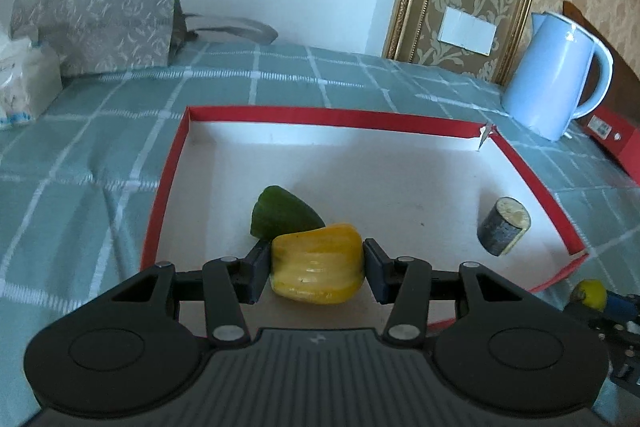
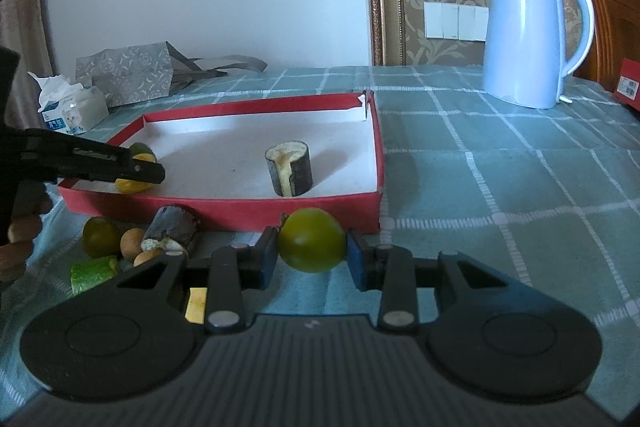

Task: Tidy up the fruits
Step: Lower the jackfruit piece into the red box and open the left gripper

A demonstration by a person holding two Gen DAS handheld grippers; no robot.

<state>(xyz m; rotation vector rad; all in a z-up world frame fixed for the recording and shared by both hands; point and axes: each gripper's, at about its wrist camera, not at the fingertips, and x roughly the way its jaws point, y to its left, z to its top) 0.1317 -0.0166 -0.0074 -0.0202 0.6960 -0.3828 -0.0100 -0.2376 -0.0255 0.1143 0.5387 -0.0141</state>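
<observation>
My left gripper [image 1: 316,265] is shut on a yellow pepper piece [image 1: 318,279], holding it over the near left part of a red tray [image 1: 328,115] with a white floor. A green pepper piece [image 1: 284,217] lies in the tray just behind it, and a dark cane stub [image 1: 503,225] stands at the tray's right. In the right wrist view my right gripper [image 2: 312,251] is shut on a round green fruit [image 2: 312,241], just in front of the tray's near wall [image 2: 248,207]. The left gripper [image 2: 134,173] shows at the tray's left corner.
Loose on the checked cloth left of my right gripper lie a green fruit [image 2: 100,237], a cane stub [image 2: 172,231], small brown fruits [image 2: 132,245] and a green slice [image 2: 94,273]. A blue kettle [image 2: 528,35], a grey bag [image 2: 128,75] and tissues [image 2: 72,107] stand behind.
</observation>
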